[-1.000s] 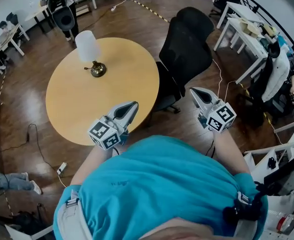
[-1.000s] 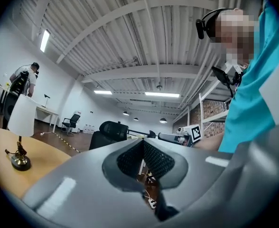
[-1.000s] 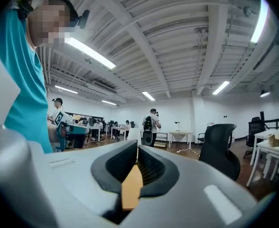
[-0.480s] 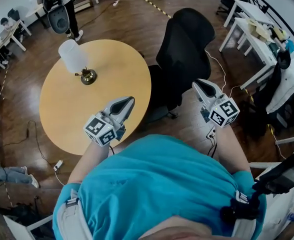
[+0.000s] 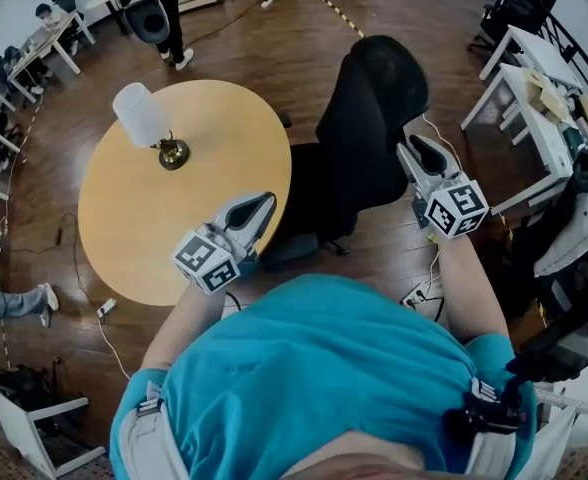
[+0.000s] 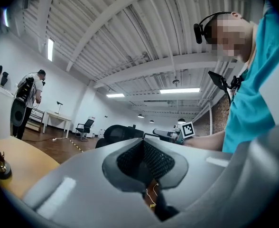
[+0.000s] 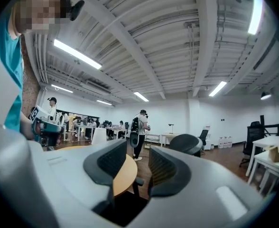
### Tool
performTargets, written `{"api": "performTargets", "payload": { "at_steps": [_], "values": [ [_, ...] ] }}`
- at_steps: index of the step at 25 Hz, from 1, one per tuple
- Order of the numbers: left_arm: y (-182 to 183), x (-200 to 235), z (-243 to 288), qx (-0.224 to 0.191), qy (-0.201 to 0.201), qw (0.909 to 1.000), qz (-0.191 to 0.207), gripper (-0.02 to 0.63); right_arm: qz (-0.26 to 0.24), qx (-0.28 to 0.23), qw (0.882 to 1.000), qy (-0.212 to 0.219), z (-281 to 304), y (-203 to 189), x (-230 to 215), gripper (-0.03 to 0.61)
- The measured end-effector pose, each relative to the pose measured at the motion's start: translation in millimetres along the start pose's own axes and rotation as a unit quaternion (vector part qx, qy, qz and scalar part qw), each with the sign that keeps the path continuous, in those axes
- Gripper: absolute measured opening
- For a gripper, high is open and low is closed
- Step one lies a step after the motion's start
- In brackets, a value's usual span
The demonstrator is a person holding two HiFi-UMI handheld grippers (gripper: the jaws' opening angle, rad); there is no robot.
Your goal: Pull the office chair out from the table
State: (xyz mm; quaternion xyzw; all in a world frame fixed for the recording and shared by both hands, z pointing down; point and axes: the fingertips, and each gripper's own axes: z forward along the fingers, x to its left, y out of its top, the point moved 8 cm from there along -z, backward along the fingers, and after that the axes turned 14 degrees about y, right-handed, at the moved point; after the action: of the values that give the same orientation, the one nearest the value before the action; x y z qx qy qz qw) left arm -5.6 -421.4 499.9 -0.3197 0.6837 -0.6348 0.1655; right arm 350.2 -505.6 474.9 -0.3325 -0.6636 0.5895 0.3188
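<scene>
The black office chair stands tucked at the right edge of the round yellow table, its backrest toward me. My right gripper hangs beside the backrest's right side. Its jaws have just been opening, and only the table edge and floor show through the gap. The chair's headrest lies just right of that gripper. Over the table's near right edge, my left gripper is shut and holds nothing. From the left gripper, the chair's top is ahead.
A white-shaded lamp stands on the far side of the table. White desks line the right. A power strip and cables lie on the wooden floor near my right side. A person with a backpack stands beyond the table.
Both grippers have moved forward toward the chair. The right one now sits alongside the backrest, and its jaws have parted from shut. The chair and table have not shifted relative to each other.
</scene>
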Motion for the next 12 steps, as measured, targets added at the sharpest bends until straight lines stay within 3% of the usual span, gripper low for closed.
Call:
{"api": "performTargets", "payload": {
  "at_steps": [6, 10, 12],
  "values": [
    [0, 40, 26, -0.006, -0.008, 0.9999, 0.005, 0.023, 0.029, 0.004, 0.994, -0.103, 21, 3, -69, 0.218],
    [8, 72, 26, -0.017, -0.02, 0.9996, 0.012, 0.023, 0.107, 0.005, 0.979, -0.172, 37, -14, -103, 0.309],
    [2, 75, 35, -0.016, -0.015, 0.9997, 0.006, 0.023, 0.165, 0.002, 0.969, -0.184, 39, -32, -129, 0.348]
  ]
}}
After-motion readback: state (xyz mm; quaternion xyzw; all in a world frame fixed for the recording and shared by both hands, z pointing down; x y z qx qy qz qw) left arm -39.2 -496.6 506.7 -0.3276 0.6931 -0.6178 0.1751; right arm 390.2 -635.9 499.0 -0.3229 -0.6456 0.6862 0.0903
